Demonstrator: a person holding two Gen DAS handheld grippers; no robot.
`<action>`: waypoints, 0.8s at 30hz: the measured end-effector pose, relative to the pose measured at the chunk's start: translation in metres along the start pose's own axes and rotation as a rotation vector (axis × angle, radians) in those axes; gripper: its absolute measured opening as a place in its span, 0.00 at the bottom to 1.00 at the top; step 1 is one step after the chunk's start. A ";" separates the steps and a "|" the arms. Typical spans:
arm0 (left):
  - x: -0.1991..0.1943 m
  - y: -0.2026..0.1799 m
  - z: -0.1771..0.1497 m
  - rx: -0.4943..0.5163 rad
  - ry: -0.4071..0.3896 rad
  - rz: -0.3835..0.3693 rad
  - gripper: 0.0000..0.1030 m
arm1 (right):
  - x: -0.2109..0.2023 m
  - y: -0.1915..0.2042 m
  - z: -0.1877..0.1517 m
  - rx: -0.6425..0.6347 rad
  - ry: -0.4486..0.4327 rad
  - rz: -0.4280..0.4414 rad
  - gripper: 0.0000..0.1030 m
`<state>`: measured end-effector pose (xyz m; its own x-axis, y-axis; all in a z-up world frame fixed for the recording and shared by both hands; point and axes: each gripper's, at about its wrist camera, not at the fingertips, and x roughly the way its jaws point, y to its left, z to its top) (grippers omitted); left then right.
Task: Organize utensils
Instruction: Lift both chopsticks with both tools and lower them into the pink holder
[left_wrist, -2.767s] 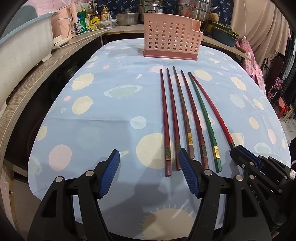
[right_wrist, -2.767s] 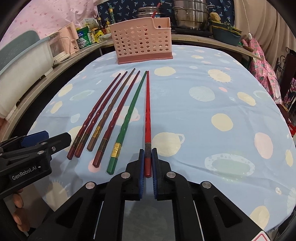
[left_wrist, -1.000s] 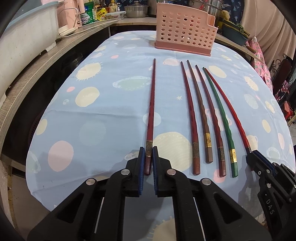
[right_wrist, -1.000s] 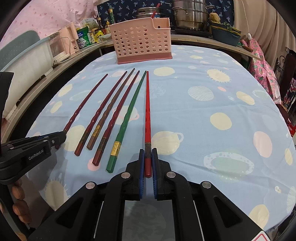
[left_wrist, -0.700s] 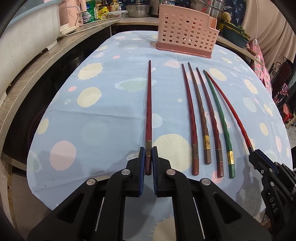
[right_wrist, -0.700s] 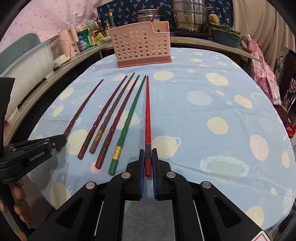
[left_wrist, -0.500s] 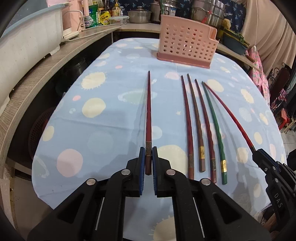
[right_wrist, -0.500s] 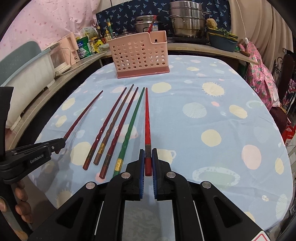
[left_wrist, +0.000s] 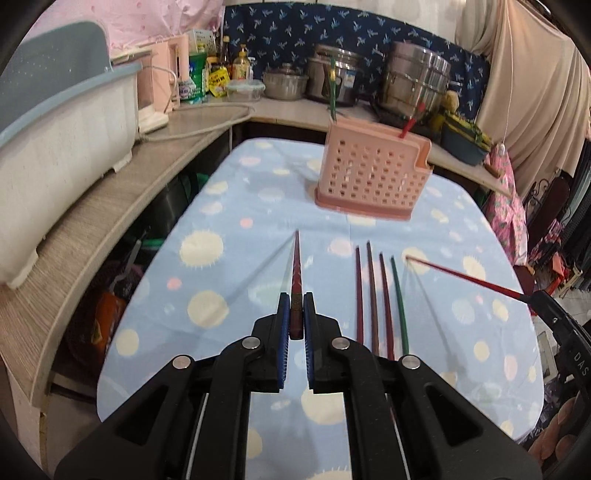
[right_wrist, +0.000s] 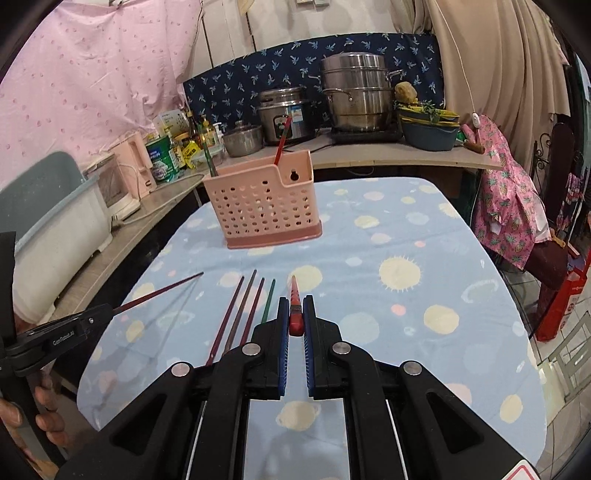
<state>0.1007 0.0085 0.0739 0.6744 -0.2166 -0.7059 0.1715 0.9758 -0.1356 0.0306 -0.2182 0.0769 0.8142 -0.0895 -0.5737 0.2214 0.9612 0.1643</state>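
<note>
My left gripper (left_wrist: 295, 317) is shut on a dark red chopstick (left_wrist: 296, 273) and holds it raised above the table, tip forward. My right gripper (right_wrist: 295, 317) is shut on a bright red chopstick (right_wrist: 294, 299), also lifted; it shows in the left wrist view (left_wrist: 465, 277) too. Several chopsticks, dark red, brown and green (left_wrist: 399, 299), lie side by side on the blue spotted tablecloth (left_wrist: 236, 288). The pink perforated utensil holder (left_wrist: 373, 177) stands at the far end with a green and a red chopstick in it.
A wooden counter (left_wrist: 110, 206) runs along the left with a white and grey tub (left_wrist: 55, 136). Pots, bottles and jars (right_wrist: 354, 92) crowd the back counter. A pink floral cloth (right_wrist: 506, 192) hangs at the right, past the table edge.
Both grippers have lifted their chopsticks off the table and risen, so the view now looks from higher up. The other chopsticks have stayed in place.
</note>
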 end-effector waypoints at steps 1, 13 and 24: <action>-0.002 0.000 0.006 -0.002 -0.014 -0.001 0.07 | 0.000 -0.001 0.006 0.003 -0.010 0.001 0.07; -0.009 -0.004 0.081 -0.024 -0.095 -0.033 0.07 | 0.008 -0.012 0.073 0.038 -0.080 0.027 0.07; -0.010 -0.021 0.152 -0.008 -0.167 -0.039 0.07 | 0.019 -0.009 0.137 0.062 -0.130 0.094 0.07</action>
<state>0.1989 -0.0141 0.1895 0.7773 -0.2554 -0.5750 0.1942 0.9667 -0.1669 0.1177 -0.2645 0.1738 0.8943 -0.0370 -0.4459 0.1709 0.9492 0.2641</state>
